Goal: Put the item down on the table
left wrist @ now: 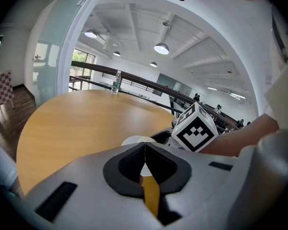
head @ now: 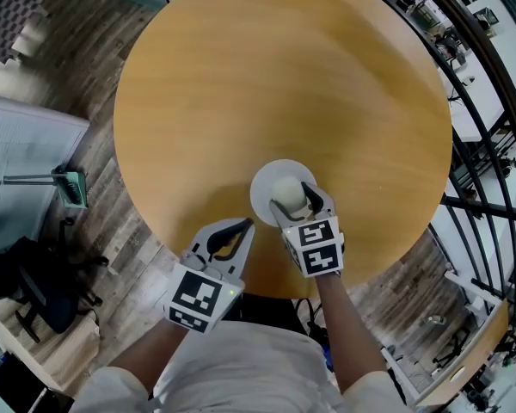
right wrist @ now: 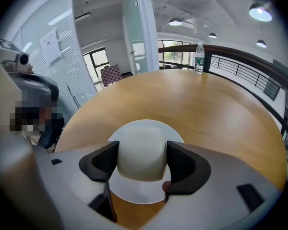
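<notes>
The right gripper (right wrist: 141, 161) pinches a cream, rounded item (right wrist: 140, 147), perhaps an upturned cup, at the middle of a white plate (right wrist: 134, 191) on the round wooden table (right wrist: 216, 114). The left gripper (left wrist: 145, 155), its jaws pressed together on nothing, sits just beside, at the table's near edge.

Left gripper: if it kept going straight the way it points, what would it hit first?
Probably the rim of the plate, just beyond the left gripper, whose jaws are shut. The right gripper, shut on a cup at that plate, sits slightly right of that line. Height is unclear.
</notes>
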`<state>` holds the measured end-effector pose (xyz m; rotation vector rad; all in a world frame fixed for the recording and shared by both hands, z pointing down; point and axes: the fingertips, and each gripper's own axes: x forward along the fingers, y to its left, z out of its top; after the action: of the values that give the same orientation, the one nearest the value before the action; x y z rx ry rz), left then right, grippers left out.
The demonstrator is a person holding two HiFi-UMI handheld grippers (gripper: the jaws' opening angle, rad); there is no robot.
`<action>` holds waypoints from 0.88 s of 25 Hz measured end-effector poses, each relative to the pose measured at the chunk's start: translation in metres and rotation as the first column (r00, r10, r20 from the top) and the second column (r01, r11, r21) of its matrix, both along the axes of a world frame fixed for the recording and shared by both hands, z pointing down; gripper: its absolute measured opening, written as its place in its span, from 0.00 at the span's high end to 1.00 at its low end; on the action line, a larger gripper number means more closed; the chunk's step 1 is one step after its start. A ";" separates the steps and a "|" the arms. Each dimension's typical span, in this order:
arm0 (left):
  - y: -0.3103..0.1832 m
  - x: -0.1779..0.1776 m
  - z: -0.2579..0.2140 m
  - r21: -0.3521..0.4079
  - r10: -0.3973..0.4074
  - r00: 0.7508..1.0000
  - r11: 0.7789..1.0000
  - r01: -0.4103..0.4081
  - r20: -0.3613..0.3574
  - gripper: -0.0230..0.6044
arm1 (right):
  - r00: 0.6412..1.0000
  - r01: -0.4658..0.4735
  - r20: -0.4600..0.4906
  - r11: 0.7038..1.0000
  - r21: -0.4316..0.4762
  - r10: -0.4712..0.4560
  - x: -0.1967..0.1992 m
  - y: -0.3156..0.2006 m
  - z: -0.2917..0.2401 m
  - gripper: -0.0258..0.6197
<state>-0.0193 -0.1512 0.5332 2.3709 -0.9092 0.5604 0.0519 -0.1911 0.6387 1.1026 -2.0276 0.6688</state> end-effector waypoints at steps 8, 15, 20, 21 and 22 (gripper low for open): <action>-0.003 -0.004 0.004 -0.013 -0.011 1.000 1.000 0.011 0.005 0.93 | 1.000 -0.004 -0.021 1.000 -0.013 0.003 -0.001 -0.001 0.008 0.47; -0.004 -0.006 0.007 -0.017 -0.007 1.000 1.000 0.007 0.009 0.93 | 1.000 -0.016 -0.022 1.000 -0.016 0.015 -0.002 -0.003 0.012 0.47; -0.004 -0.006 0.008 -0.023 -0.004 1.000 1.000 0.004 0.010 0.93 | 1.000 -0.019 -0.023 1.000 -0.023 0.019 -0.001 -0.003 0.016 0.47; -0.005 -0.006 0.009 -0.024 -0.004 1.000 1.000 0.004 0.009 0.93 | 1.000 -0.021 -0.024 0.999 -0.025 0.021 -0.001 -0.004 0.018 0.47; -0.005 -0.006 0.009 -0.025 -0.003 1.000 1.000 0.003 0.008 0.93 | 0.999 -0.024 -0.023 0.999 -0.027 0.024 -0.001 -0.004 0.019 0.47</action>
<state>-0.0252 -0.1563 0.5424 2.3458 -0.9043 0.5773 0.0511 -0.1950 0.6574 1.1156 -1.9830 0.6907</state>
